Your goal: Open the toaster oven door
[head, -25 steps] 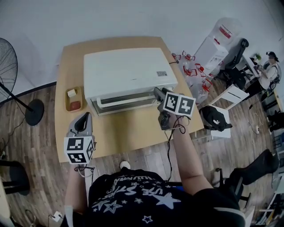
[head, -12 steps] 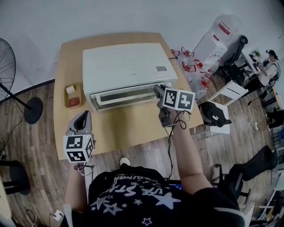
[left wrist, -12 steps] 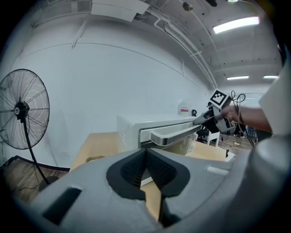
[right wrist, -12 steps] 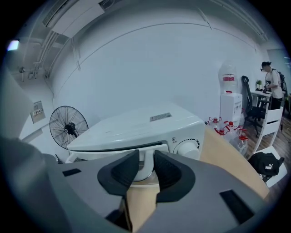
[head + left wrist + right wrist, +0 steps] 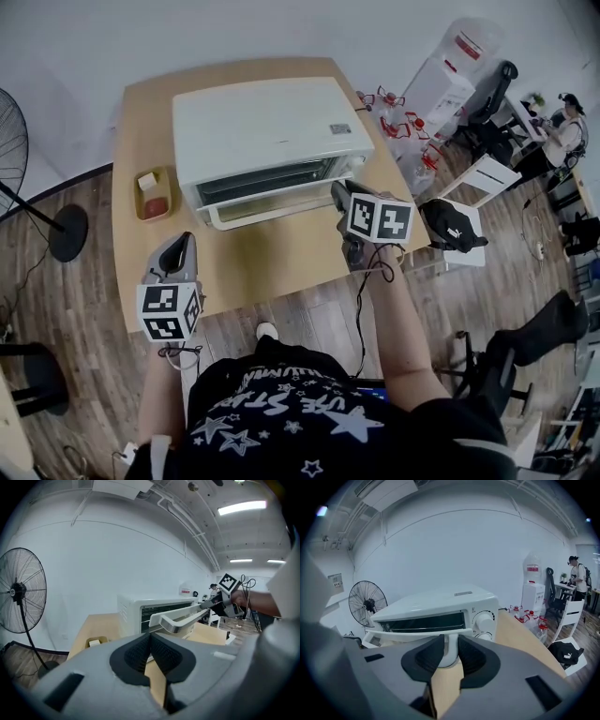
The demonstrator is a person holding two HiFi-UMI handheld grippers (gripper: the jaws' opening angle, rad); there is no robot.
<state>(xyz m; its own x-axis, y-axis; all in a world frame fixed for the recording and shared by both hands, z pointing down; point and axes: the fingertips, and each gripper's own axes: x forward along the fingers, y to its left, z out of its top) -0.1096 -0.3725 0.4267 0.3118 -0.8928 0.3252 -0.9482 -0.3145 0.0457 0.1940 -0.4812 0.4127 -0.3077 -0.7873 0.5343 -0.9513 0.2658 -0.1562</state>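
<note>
Tilting outward: oven door (image 5: 267,199) | handle (image 5: 272,215) left-right | right gripper (image 5: 449,645) just closing on it

The right gripper (image 5: 450,645) has just been closing its jaws; its pads clamp the right end of the door handle (image 5: 413,633) on the toaster oven (image 5: 440,603), below its ajar door (image 5: 426,621). A fan (image 5: 368,604) stands left of the oven.

— What's the room like?
— White wall (image 5: 281,28), wood-plank floor (image 5: 84,309), a pale wooden table (image 5: 281,262).
— Anything else?
— A standing fan (image 5: 21,592) on the left, a white chair (image 5: 487,199) on the right, and a strip light (image 5: 241,507) overhead.
</note>
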